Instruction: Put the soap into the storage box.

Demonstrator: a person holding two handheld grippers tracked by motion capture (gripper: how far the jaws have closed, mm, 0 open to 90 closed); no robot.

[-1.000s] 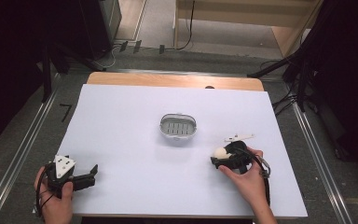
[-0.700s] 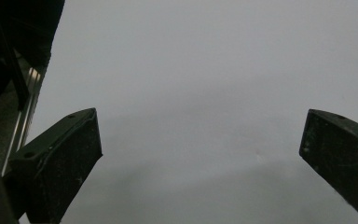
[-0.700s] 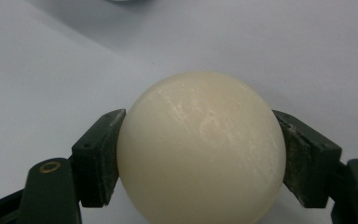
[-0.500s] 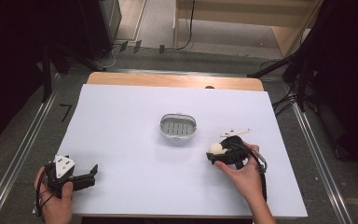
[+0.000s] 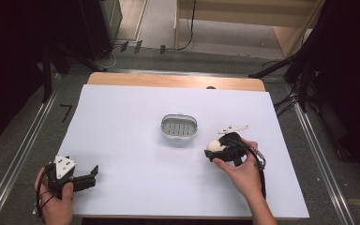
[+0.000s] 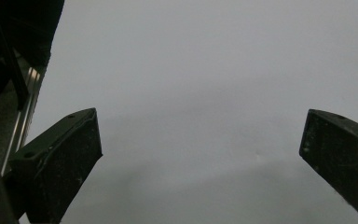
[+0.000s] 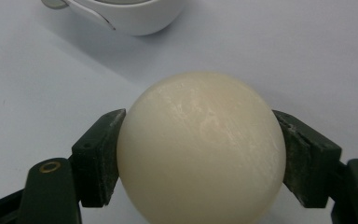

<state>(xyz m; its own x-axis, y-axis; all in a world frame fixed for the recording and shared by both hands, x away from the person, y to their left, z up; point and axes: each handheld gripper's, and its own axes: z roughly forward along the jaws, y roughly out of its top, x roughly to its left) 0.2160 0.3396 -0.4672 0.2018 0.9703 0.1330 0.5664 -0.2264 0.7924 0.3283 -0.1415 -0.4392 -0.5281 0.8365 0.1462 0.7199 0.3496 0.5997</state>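
Right gripper (image 5: 214, 151) sits at the right of the bench (image 5: 122, 122), held in the person's right hand (image 5: 241, 171). Its fingers (image 7: 98, 156) are clamped on a cream soap (image 7: 200, 149), one pad pressed to each side. Soap is rounded, smooth, faintly streaked on top. In the high view the soap (image 5: 214, 145) shows as a pale lump at the gripper's front end, pointing left toward the dish.

Dish (image 5: 179, 128): white, oval, with a slotted grey insert, near the middle of the bench. Soap lies just to its right and nearer the person, close but apart. In the right gripper view the dish (image 7: 126, 16) rim is at the top edge, beyond the soap, with bare bench between them. Whether the soap rests on the bench or is lifted clear, cannot tell.

Left gripper (image 5: 82, 180) is at the near left corner of the bench, in the left hand (image 5: 56, 199), well apart from dish and soap. Its fingers (image 6: 58, 168) stand wide apart with nothing between them, just bench surface ahead. Grey three-cornered plate on its top is visible from above.

Bench covered by a pale sheet; wood edge shows at the far side.
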